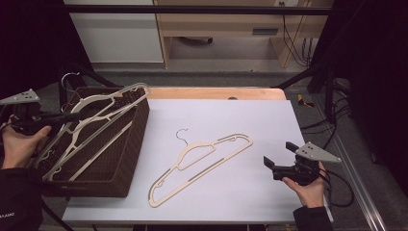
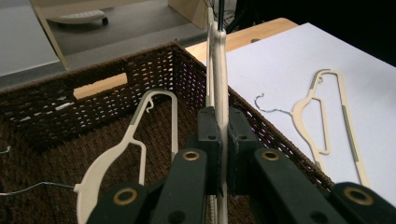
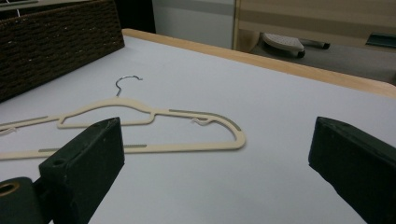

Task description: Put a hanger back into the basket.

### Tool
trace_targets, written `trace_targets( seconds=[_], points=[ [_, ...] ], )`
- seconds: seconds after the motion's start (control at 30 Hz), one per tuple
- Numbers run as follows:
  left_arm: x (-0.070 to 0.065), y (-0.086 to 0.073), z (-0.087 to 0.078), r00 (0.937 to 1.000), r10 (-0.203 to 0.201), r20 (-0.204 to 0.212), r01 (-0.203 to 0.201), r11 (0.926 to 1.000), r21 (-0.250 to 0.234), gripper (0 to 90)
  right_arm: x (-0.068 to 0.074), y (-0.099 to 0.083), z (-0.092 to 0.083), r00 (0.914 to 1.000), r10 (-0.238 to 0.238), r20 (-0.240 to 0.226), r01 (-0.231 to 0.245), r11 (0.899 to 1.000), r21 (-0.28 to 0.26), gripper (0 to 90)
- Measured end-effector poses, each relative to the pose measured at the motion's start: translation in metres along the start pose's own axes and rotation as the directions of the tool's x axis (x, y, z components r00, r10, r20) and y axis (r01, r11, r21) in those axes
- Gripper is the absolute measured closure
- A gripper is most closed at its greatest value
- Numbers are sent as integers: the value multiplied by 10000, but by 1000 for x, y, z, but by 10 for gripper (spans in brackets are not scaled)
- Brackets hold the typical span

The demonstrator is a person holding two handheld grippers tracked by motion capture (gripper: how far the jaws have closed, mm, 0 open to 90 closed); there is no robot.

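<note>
Your left gripper (image 2: 223, 140) is clenched on the edge of a cream hanger (image 2: 217, 65), which stands upright between its jaws and runs straight ahead of them, above the brown wicker basket (image 2: 93, 100). Below the jaws and a little to their left, a second cream hanger (image 2: 128, 149) lies inside the basket. Your right gripper (image 3: 215, 163) is released, its jaws wide apart and holding nothing. Ahead of it, a third cream hanger (image 3: 154, 121) lies flat on the white table (image 3: 280, 140), its metal hook (image 3: 127, 83) pointing away from the jaws.
</note>
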State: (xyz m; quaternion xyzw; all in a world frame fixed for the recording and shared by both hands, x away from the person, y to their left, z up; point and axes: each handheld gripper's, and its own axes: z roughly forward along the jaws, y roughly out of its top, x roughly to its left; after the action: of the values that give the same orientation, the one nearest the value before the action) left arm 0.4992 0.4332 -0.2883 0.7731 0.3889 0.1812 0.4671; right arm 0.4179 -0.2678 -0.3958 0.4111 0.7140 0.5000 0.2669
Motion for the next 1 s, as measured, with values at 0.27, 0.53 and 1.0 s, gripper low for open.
trace_targets(
  seconds=[0.27, 0.53, 1.0],
  points=[
    [13, -2, 1, 9985, -226, -501, 237, 9995, 221, 860, -1, 0, 1, 10000, -2, 3, 2, 10000, 45, 38],
    [24, -13, 3, 9974, -439, -568, 463, 9980, 419, 860, -1, -2, 2, 10000, -24, -10, 24, 9999, 141, 38],
    [23, -39, 34, 9935, -833, -776, 924, 9882, 1224, 859, 1, -2, 4, 10000, -10, -19, 11, 9998, 186, 38]
  ],
)
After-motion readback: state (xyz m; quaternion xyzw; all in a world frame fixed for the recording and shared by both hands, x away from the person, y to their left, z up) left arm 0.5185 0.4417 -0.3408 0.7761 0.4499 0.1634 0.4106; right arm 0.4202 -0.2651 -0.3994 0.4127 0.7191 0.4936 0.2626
